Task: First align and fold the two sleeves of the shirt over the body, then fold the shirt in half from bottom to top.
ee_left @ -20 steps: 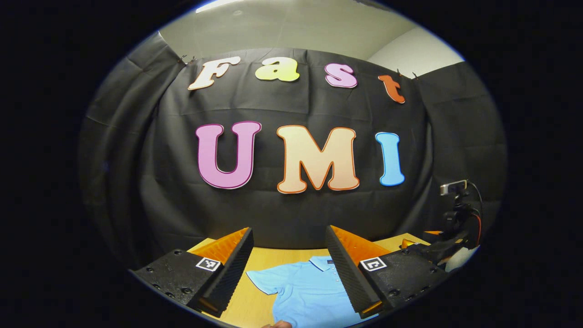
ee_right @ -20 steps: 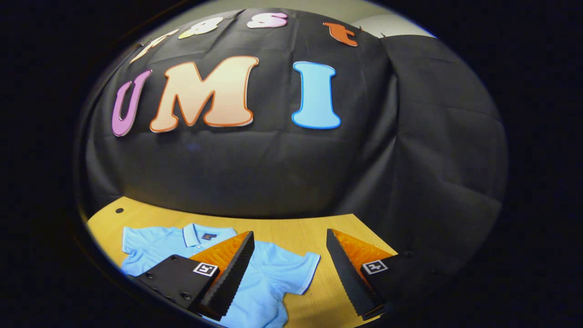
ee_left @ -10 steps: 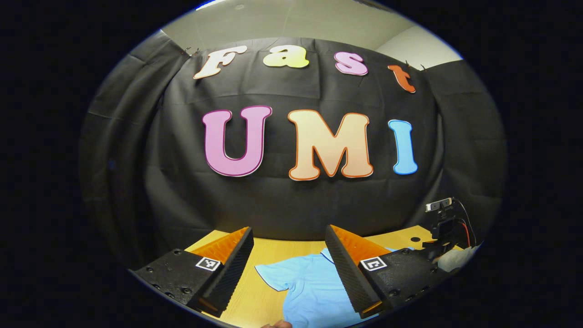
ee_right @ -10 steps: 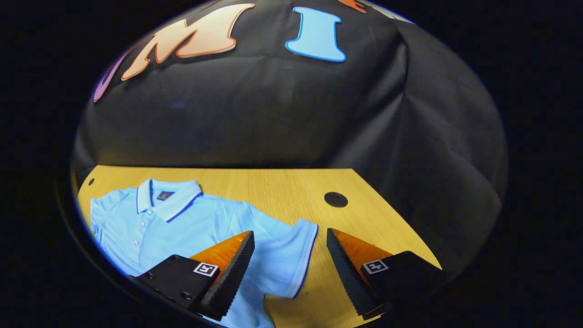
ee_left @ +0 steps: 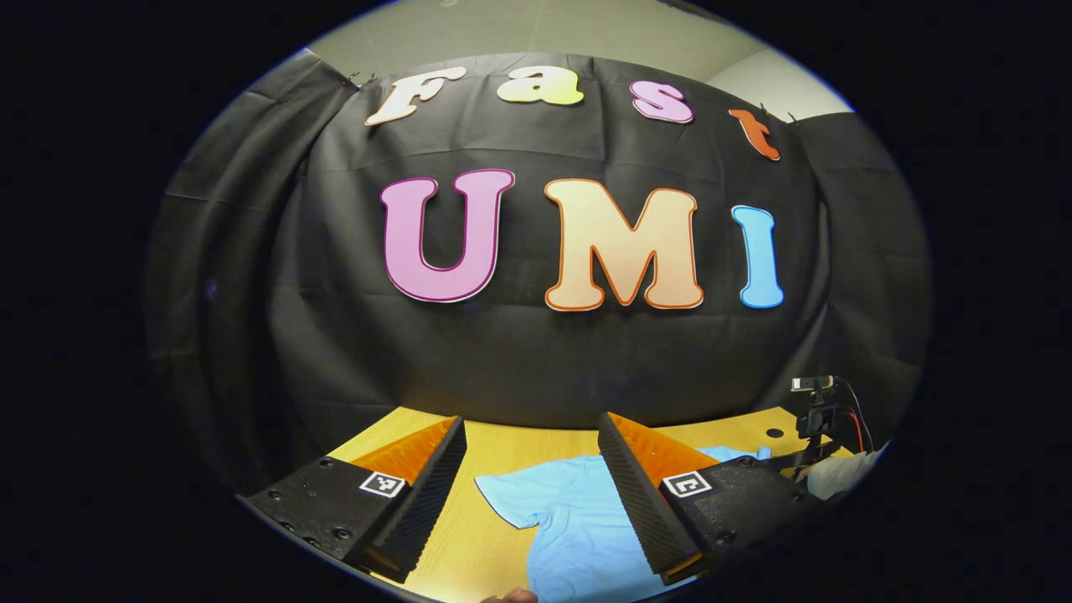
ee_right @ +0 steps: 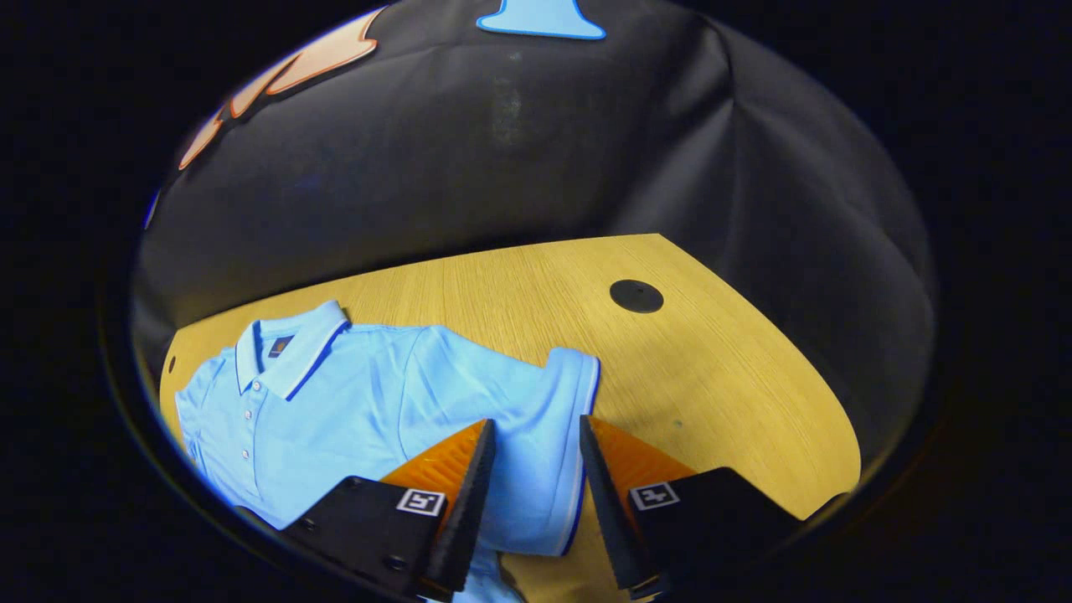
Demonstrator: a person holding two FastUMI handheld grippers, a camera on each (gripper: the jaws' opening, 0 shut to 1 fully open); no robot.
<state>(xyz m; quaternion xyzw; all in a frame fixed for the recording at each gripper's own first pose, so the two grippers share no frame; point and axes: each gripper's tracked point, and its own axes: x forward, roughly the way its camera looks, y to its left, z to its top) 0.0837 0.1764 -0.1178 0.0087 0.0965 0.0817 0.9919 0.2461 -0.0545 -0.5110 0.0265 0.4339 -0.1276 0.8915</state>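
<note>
A light-blue short-sleeved polo shirt [ee_right: 335, 402] with a dark-trimmed collar lies flat, front up, on the pale wooden worktop [ee_right: 712, 368]. In the right gripper view, the right claw [ee_right: 528, 502] hangs over one spread sleeve [ee_right: 536, 419], its 2 fingers partly closed, astride the cuff edge; whether they touch the cloth I cannot tell. In the left gripper view, the left claw [ee_left: 528, 502] is wide open, holding nothing, above the shirt's other sleeve [ee_left: 519, 498].

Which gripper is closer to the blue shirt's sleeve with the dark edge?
The right gripper. Its fingers straddle the sleeve at its dark-trimmed cuff, not yet shut. The left gripper is open, farther back over the other sleeve.
</note>
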